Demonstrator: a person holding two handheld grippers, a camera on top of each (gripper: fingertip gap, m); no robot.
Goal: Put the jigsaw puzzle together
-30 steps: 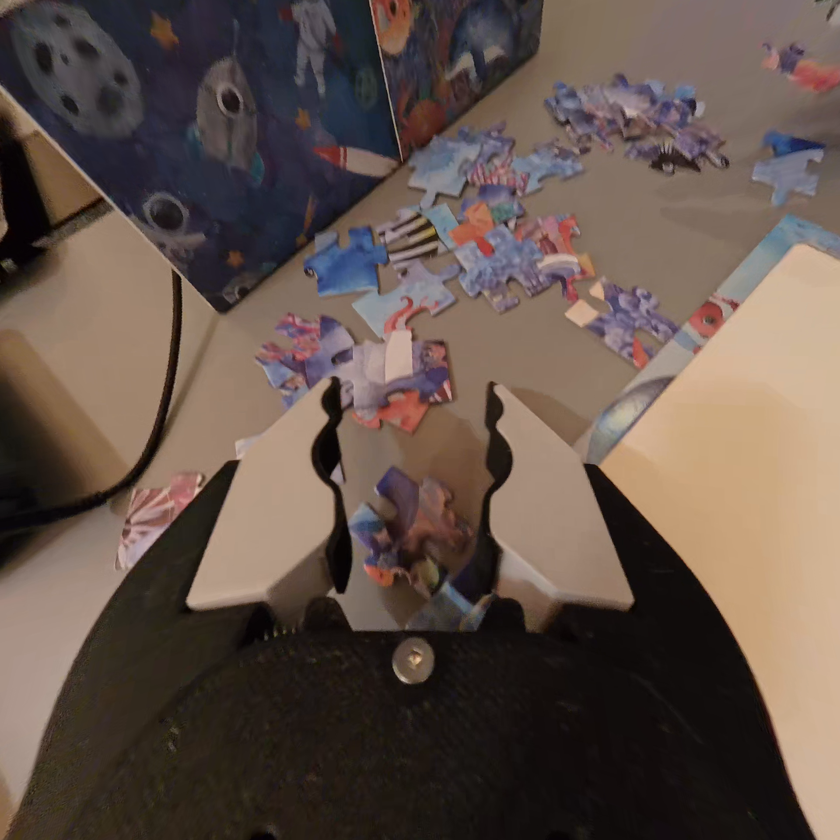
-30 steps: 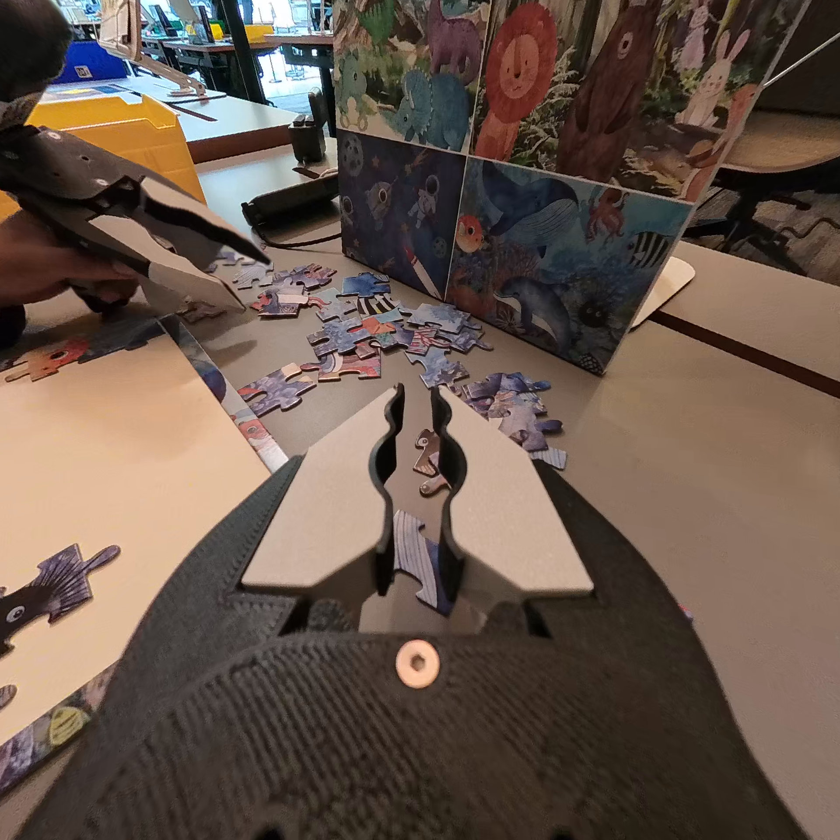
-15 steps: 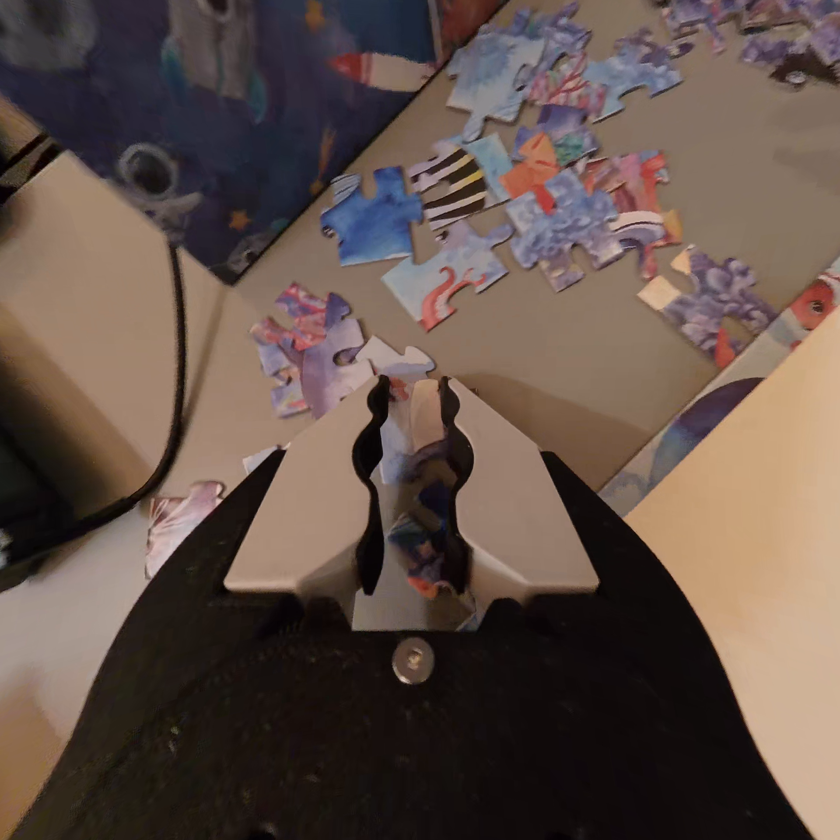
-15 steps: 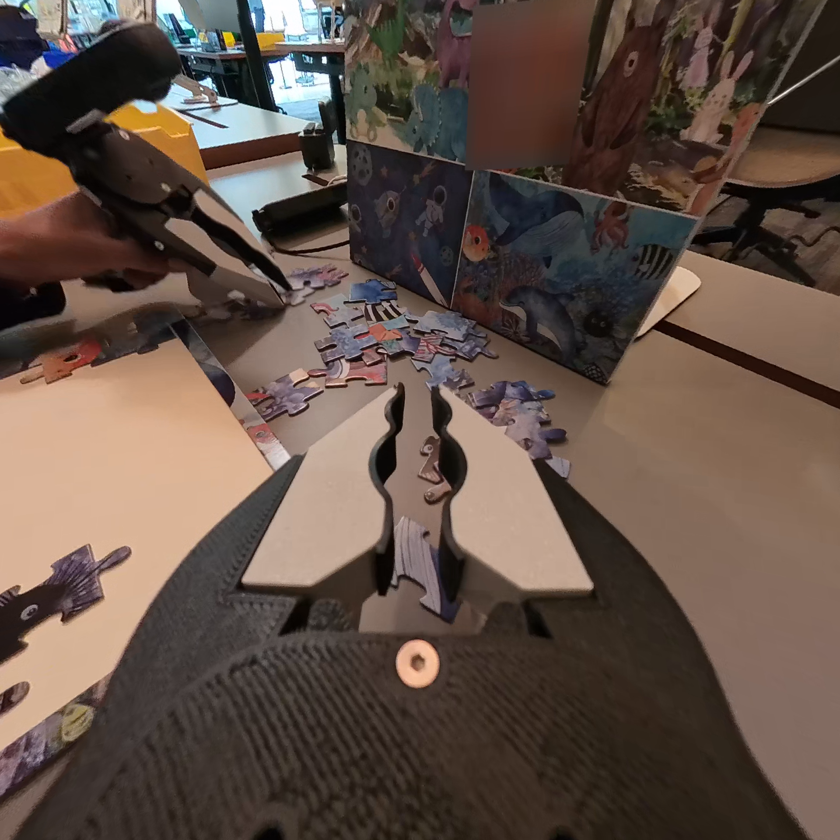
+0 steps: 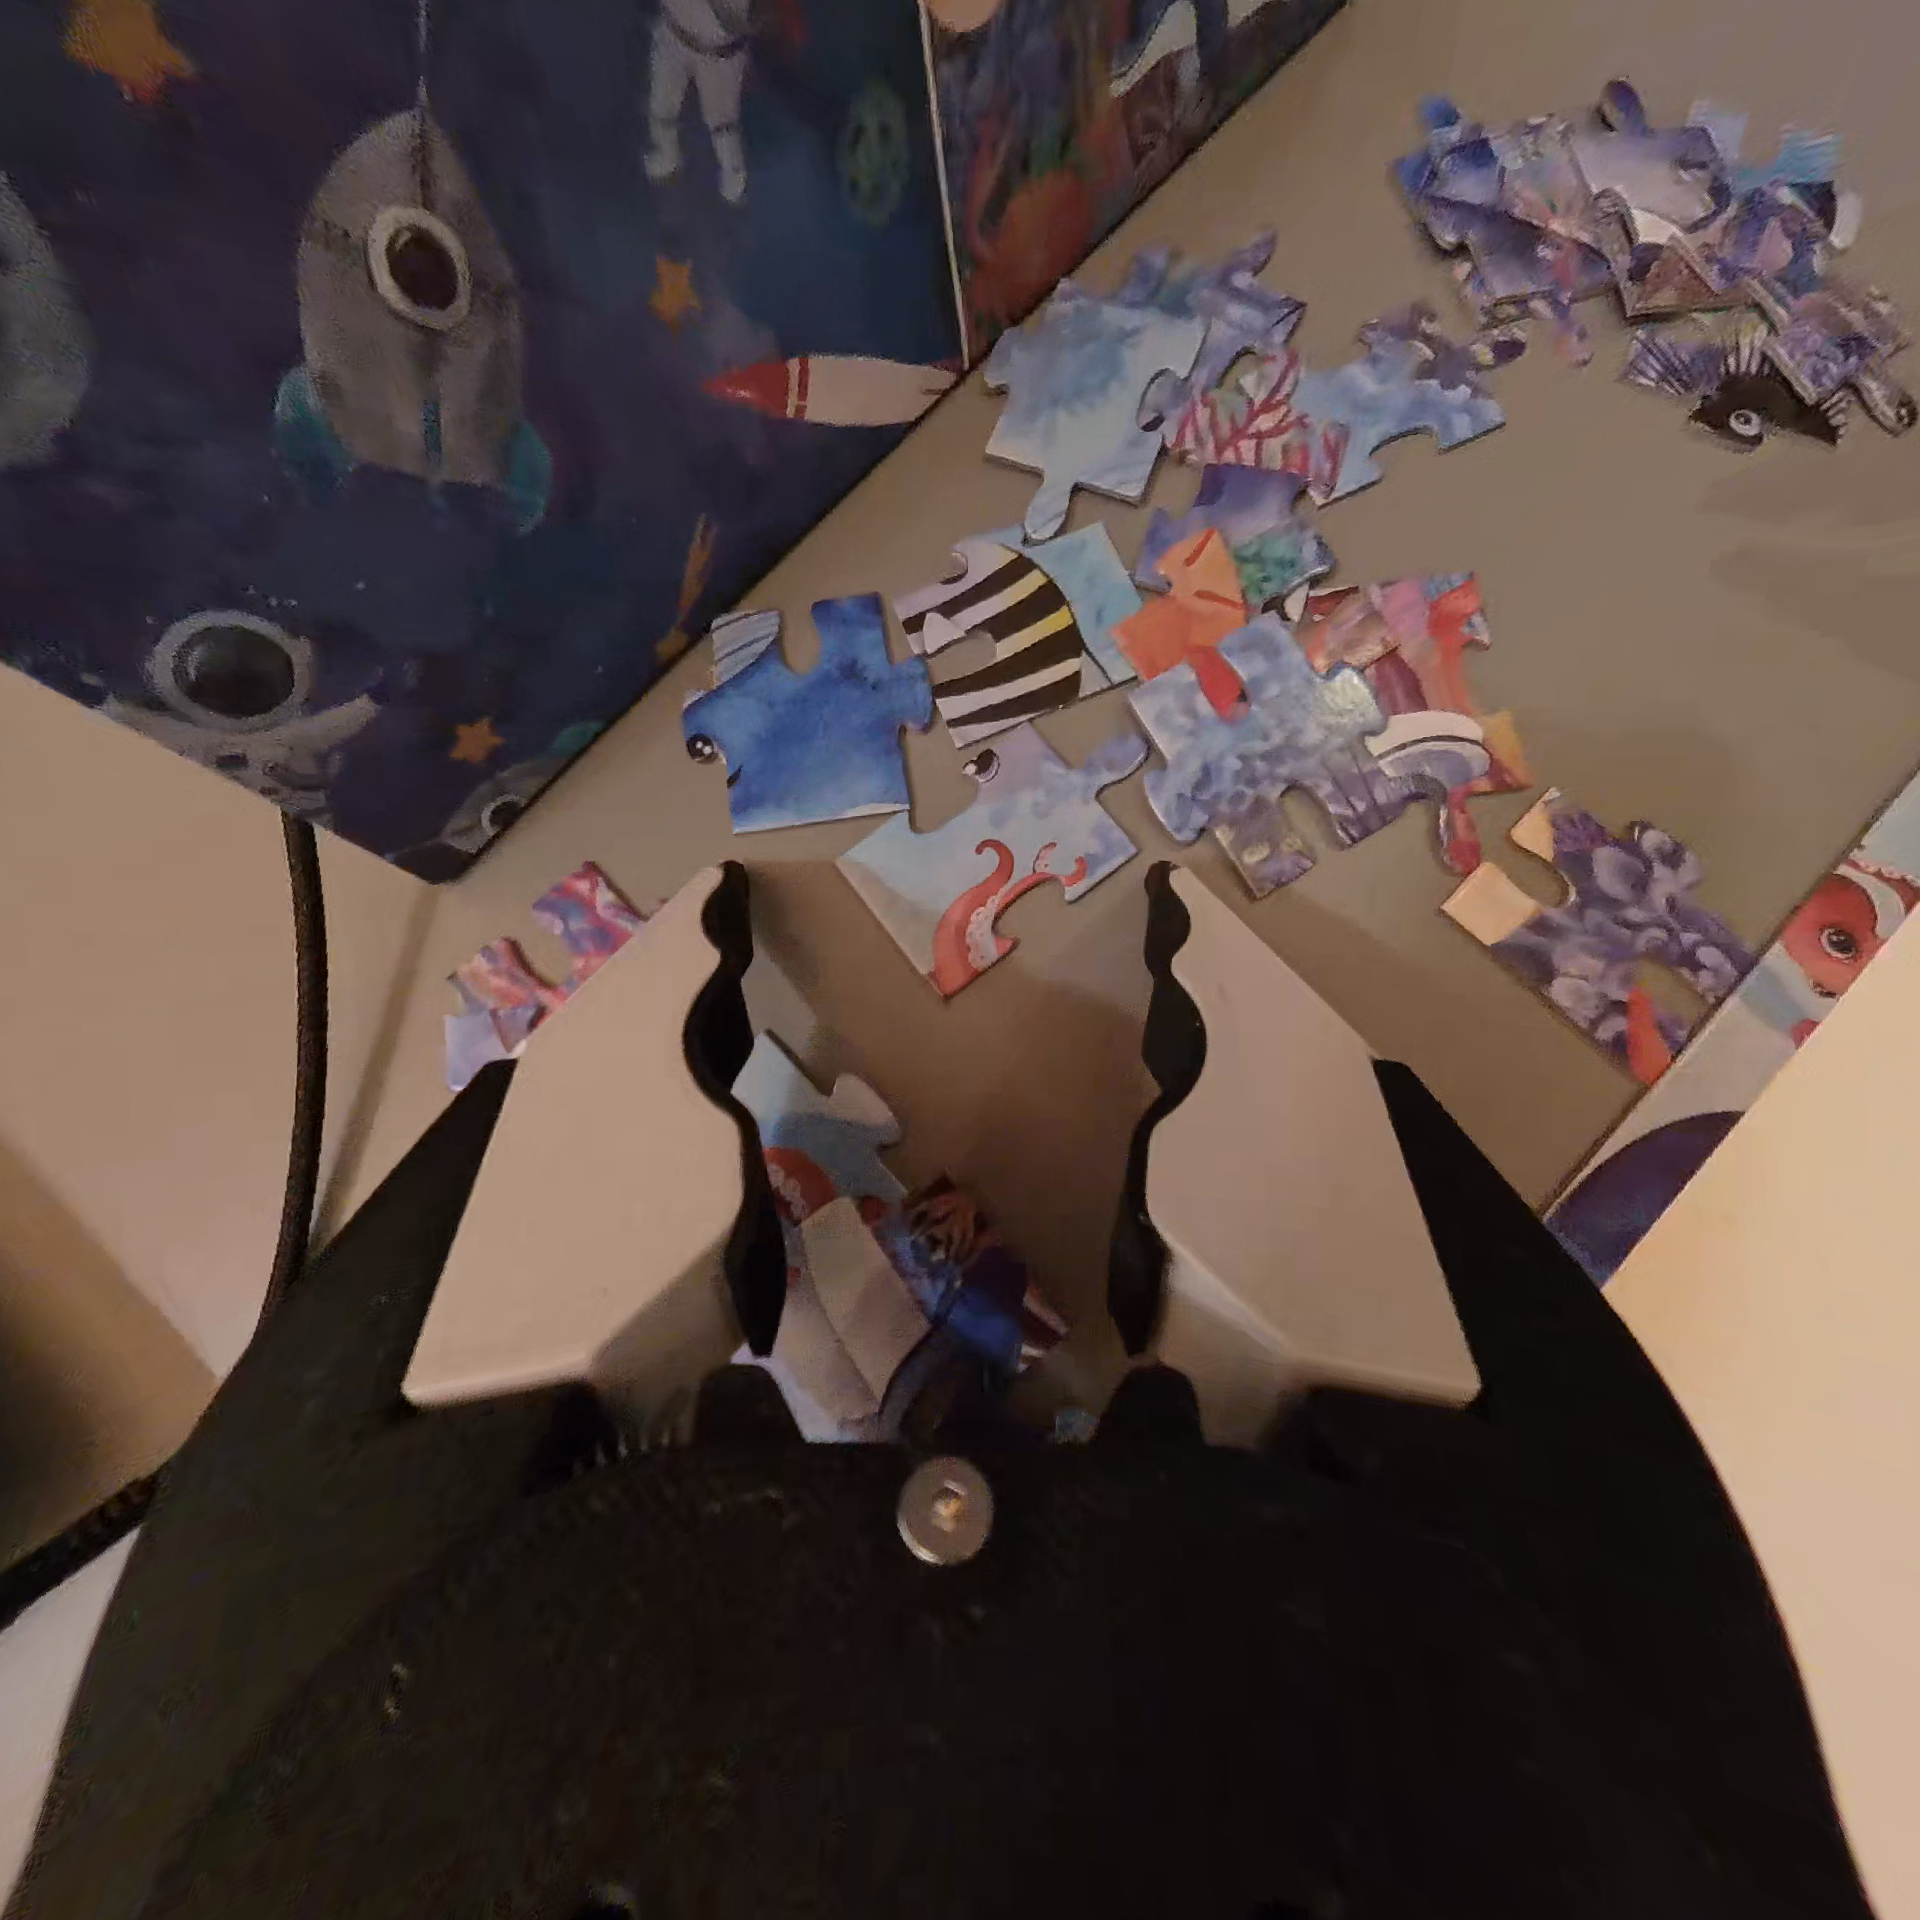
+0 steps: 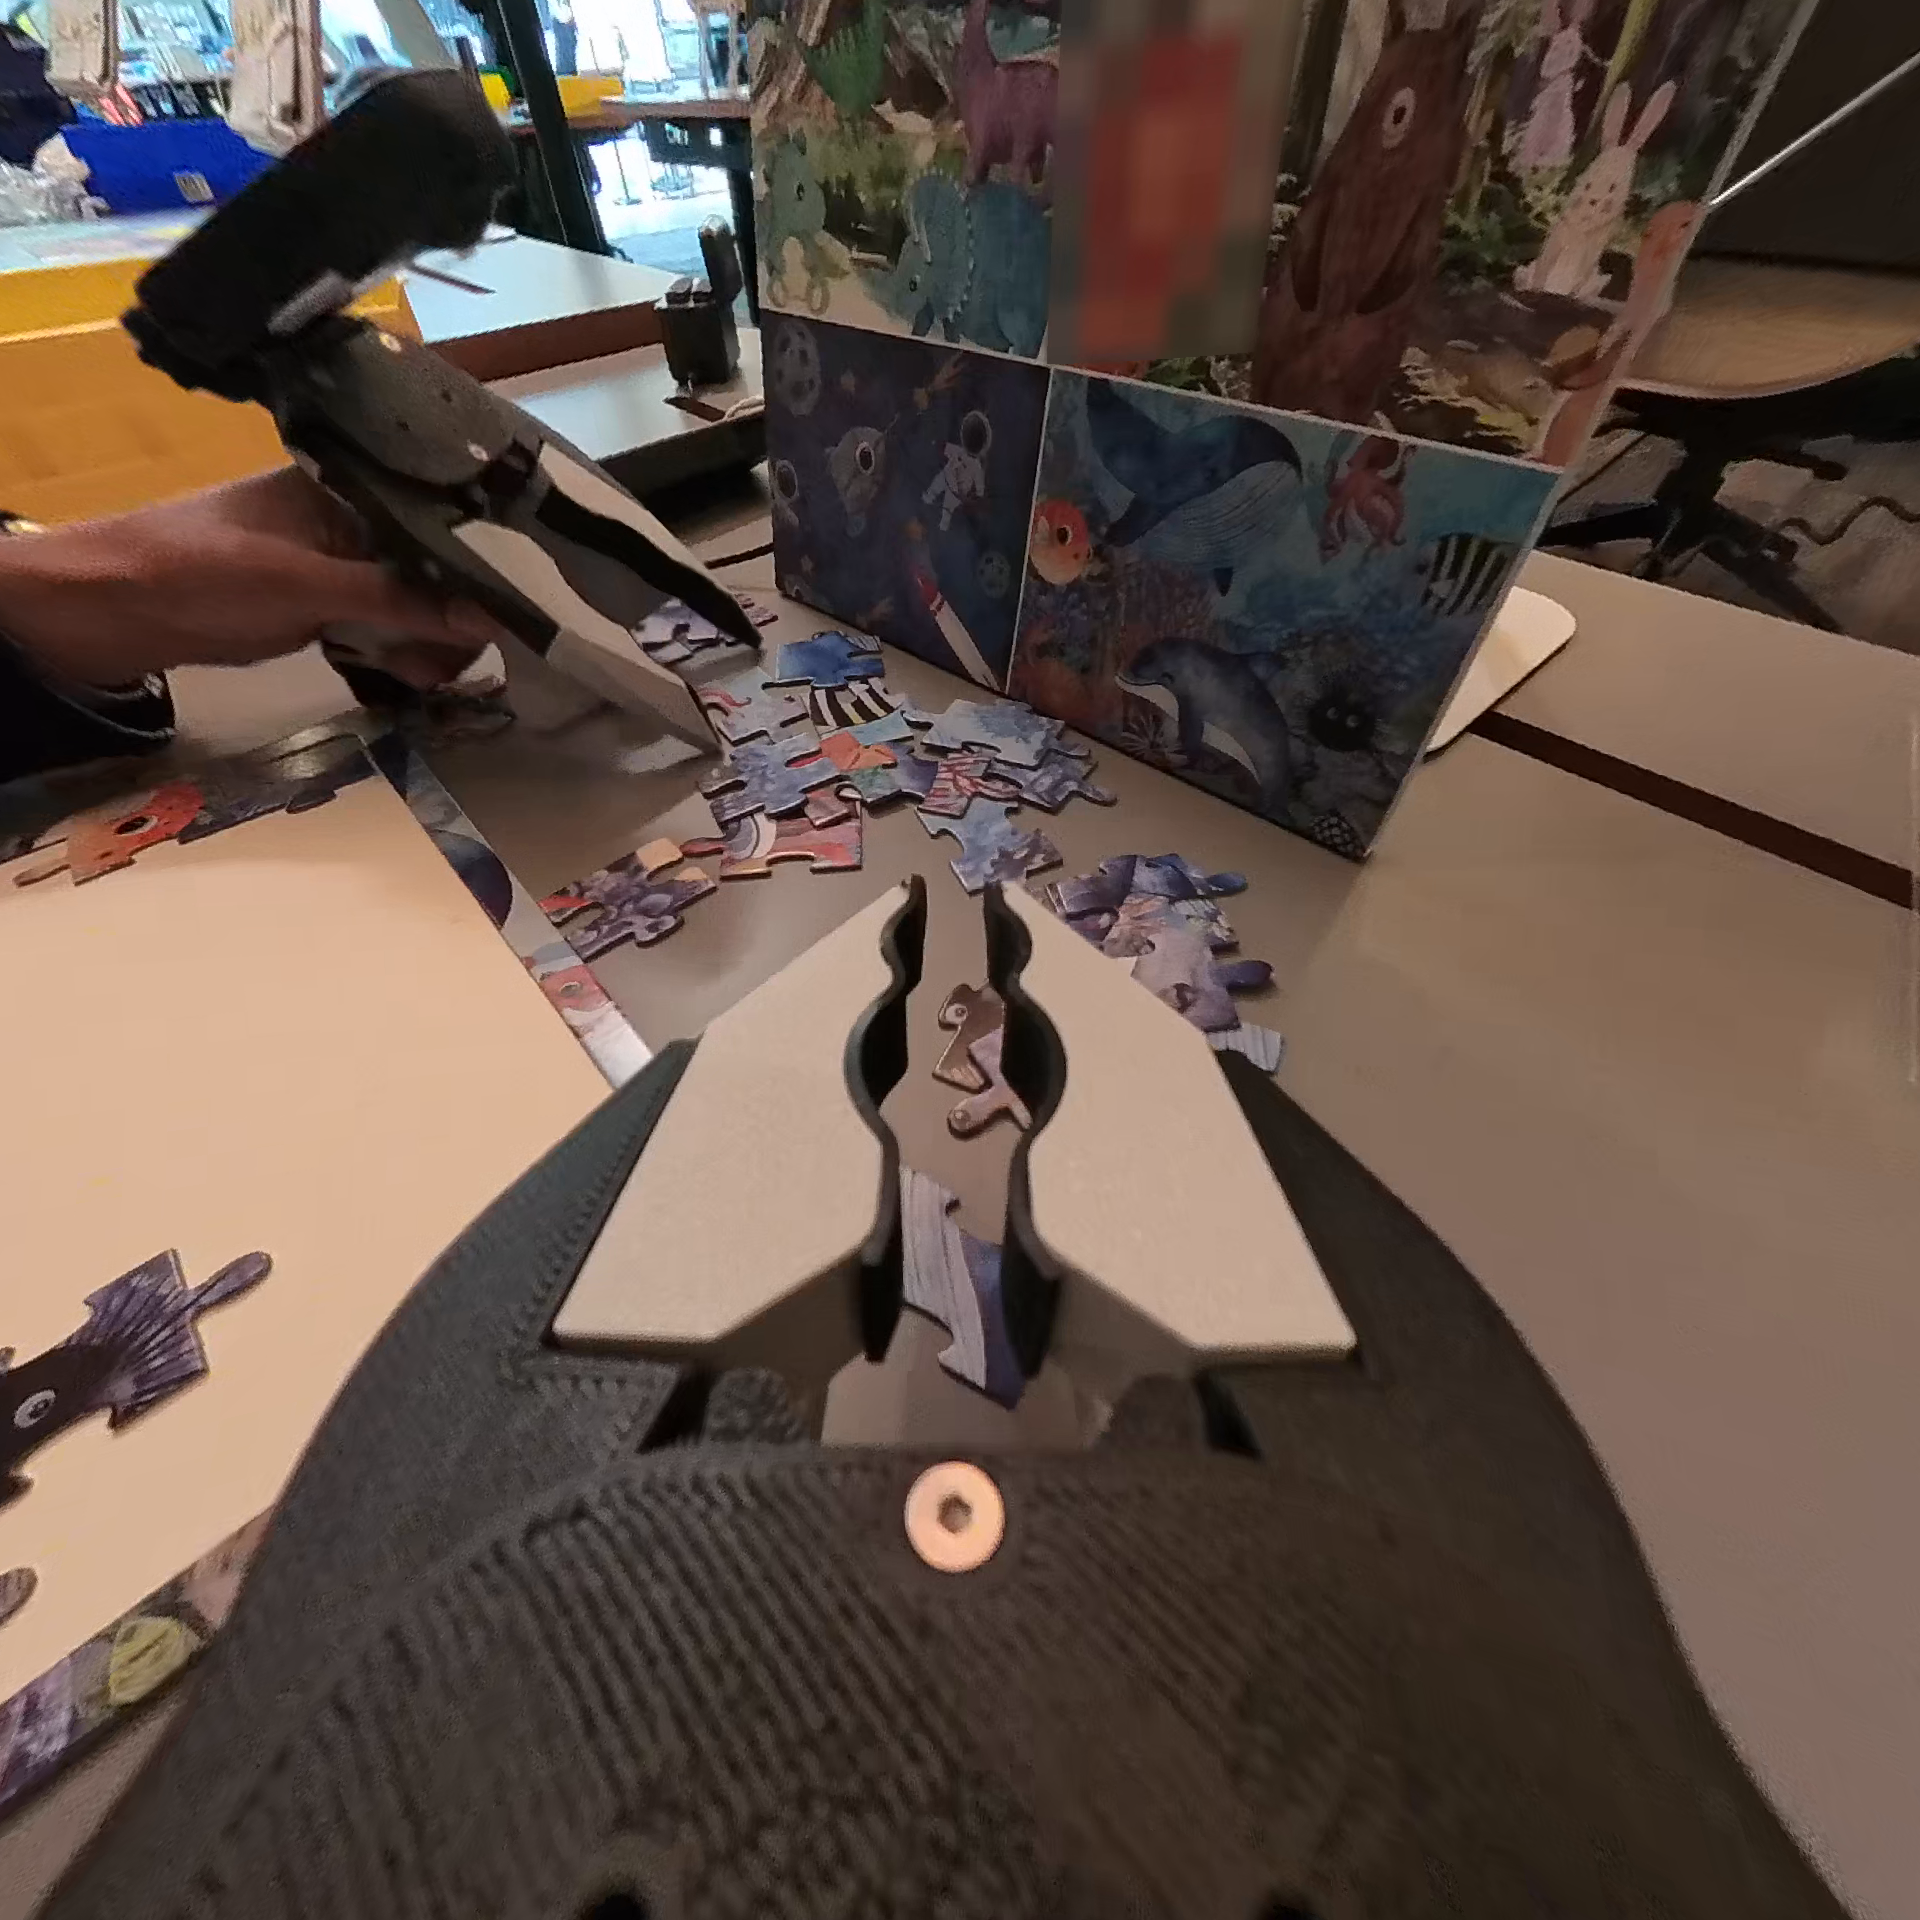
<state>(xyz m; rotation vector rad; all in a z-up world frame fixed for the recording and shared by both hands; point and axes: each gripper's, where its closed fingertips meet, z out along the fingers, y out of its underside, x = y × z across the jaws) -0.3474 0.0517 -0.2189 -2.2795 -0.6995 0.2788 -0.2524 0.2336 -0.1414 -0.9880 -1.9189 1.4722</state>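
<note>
My left gripper point(image 5: 943, 883) is open wide and low over the grey table; it also shows in the right wrist view point(image 6: 736, 688). A few overlapping puzzle pieces point(image 5: 883, 1268) lie between the bases of its fingers, by the left one. A piece with a red tentacle point(image 5: 987, 883) lies just past its tips. Several loose pieces point(image 5: 1247, 675) lie spread in front of the picture box point(image 5: 416, 416). My right gripper point(image 6: 953, 896) is shut on a blue-and-white striped piece point(image 6: 956, 1288), held above the table. The beige puzzle board point(image 6: 260, 1039) lies to its left.
A second pile of pieces point(image 5: 1662, 260) lies at the far right. A brown piece point(image 6: 971, 1049) lies on the table under my right gripper. A black fish piece point(image 6: 94, 1371) lies on the board. A black cable point(image 5: 296, 1039) runs at the left. A yellow bin point(image 6: 83, 395) stands behind. The grippers' ends are close to 25 centimetres from one another.
My left gripper closed almost shut over the pieces half a second ago and has opened wide again, moving forward toward the loose pieces. My right gripper keeps its hold and has barely moved.
</note>
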